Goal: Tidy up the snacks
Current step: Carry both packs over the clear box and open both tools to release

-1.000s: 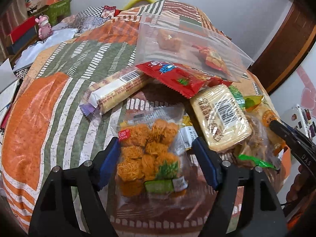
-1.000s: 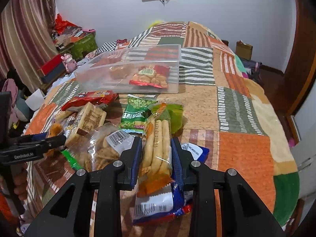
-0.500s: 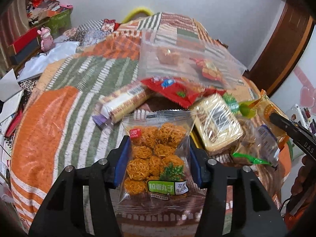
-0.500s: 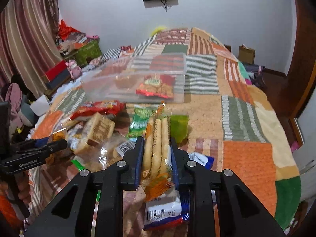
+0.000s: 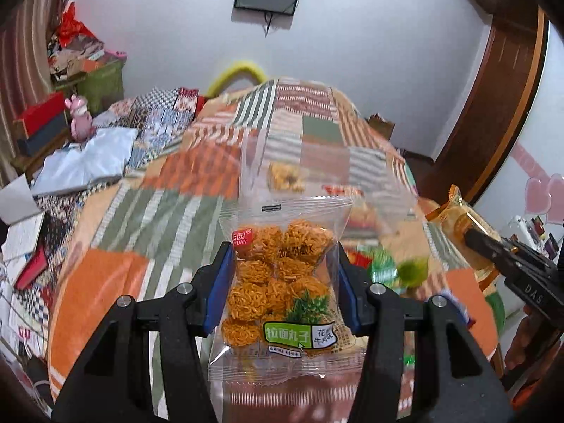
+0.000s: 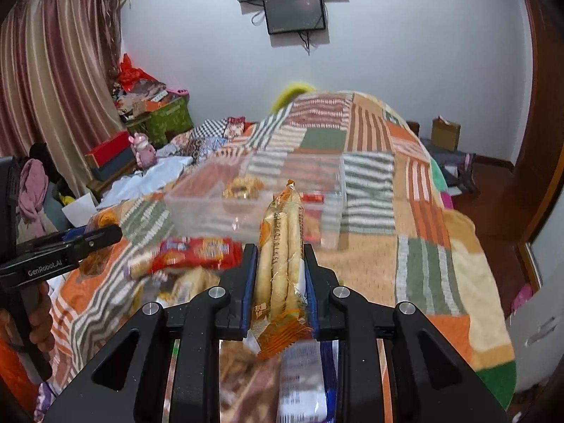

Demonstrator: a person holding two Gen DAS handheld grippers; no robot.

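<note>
Left gripper is clamping the noodle-ball packet; right gripper is squeezing the breadstick packet above the bed.

A clear packet of orange noodle balls with a green label near its bottom is held upright, lifted above the bed, pinched at both side edges. A slim packet of pale breadsticks with orange ends stands upright too, clamped at its lower half and raised off the bed.

A clear plastic box sits open near the middle of the patchwork quilt, holding a small packet of golden snacks and a red-edged packet at its right end. Just in front of the box, toward the bed's near edge, lies a red packet, with more wrapped snacks blurred below it. A blue and white packet lies at the near edge.
</note>
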